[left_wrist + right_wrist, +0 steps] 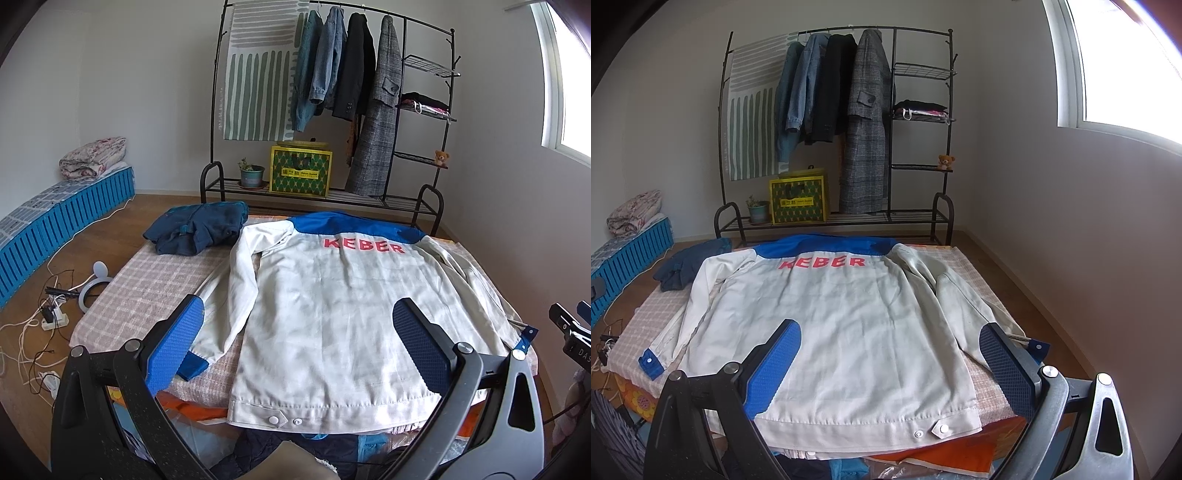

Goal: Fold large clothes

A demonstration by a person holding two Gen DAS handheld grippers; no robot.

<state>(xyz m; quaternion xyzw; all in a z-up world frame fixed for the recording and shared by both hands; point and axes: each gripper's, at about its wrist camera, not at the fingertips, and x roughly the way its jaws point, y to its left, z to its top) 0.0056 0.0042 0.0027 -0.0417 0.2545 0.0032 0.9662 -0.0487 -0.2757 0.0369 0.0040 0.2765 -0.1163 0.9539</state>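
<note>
Lying flat, back up on checked bed (122, 295): white jacket (332, 317). Left gripper (295, 343), right gripper (890, 363) fingers spread, empty.

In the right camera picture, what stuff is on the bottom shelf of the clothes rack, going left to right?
Potted plant → yellow and green box → bottom of the long grey checked coat.

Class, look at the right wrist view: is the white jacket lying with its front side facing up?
No: the white jacket lies back up, with the red KEBER lettering across its shoulders showing.
</note>
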